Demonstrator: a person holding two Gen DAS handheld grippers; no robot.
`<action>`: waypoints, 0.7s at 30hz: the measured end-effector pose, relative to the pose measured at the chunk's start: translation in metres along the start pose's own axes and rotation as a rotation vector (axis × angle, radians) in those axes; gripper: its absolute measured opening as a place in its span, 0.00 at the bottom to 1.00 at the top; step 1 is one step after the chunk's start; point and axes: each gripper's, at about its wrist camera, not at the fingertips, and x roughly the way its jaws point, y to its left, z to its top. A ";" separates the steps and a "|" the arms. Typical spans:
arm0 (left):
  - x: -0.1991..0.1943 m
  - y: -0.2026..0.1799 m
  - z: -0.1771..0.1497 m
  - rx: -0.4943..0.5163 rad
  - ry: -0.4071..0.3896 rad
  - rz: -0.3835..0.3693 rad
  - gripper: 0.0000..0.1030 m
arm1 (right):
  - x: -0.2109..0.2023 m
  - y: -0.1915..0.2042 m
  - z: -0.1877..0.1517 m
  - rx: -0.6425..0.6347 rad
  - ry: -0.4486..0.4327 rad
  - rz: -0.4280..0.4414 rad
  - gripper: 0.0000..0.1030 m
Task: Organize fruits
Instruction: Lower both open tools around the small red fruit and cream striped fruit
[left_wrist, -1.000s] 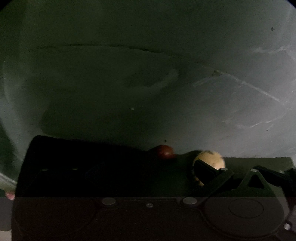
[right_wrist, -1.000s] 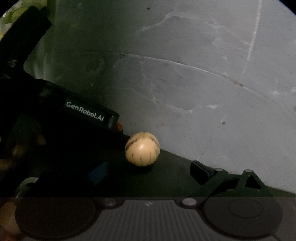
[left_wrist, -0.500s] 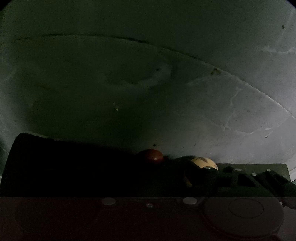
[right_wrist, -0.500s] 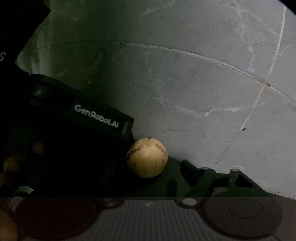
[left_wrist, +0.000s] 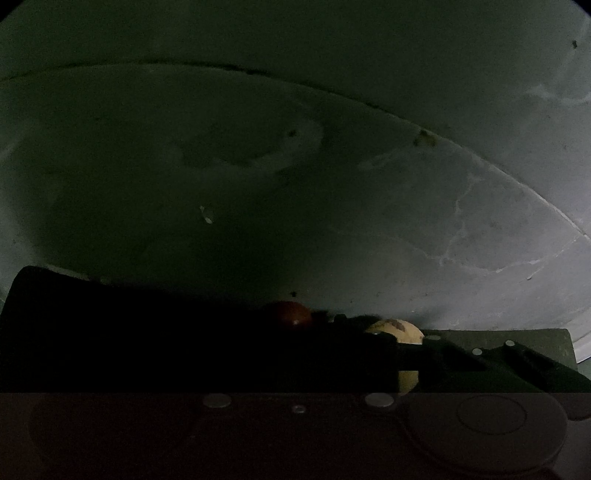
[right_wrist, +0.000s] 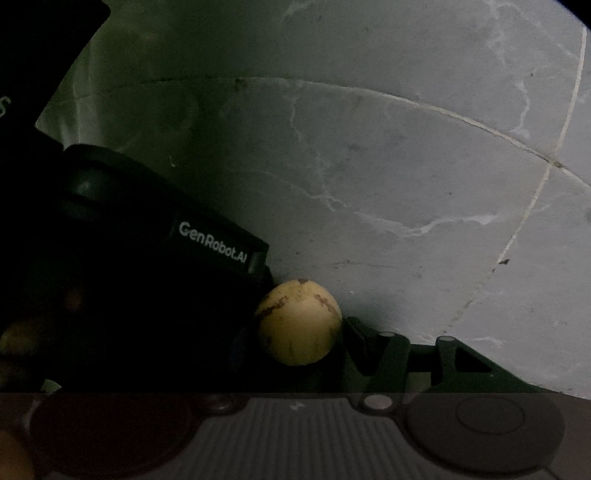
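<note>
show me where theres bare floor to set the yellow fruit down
Bare grey tile lies open ahead and to the right of the yellow fruit, past the pale grout lines. Crowded: the fruit's left, where the left gripper's black body sits against it, with the red fruit beyond.

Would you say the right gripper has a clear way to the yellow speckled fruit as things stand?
Probably yes: the yellow speckled fruit sits right beside the right gripper's finger, though the left gripper's dark body crowds its other side.

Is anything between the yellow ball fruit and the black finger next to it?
Nothing shows in the right wrist view: the yellow fruit sits right beside the right gripper's one visible finger, seemingly touching it. The dark hides the contact.
</note>
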 end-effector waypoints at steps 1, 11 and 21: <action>-0.001 -0.001 0.000 0.000 0.000 0.000 0.35 | 0.000 0.000 0.000 0.003 -0.001 0.002 0.57; -0.005 -0.005 -0.003 0.020 0.007 -0.001 0.25 | -0.012 -0.003 -0.007 0.006 -0.030 0.005 0.54; -0.018 -0.004 -0.011 0.027 0.011 -0.010 0.25 | -0.026 -0.005 -0.028 0.038 -0.049 -0.007 0.54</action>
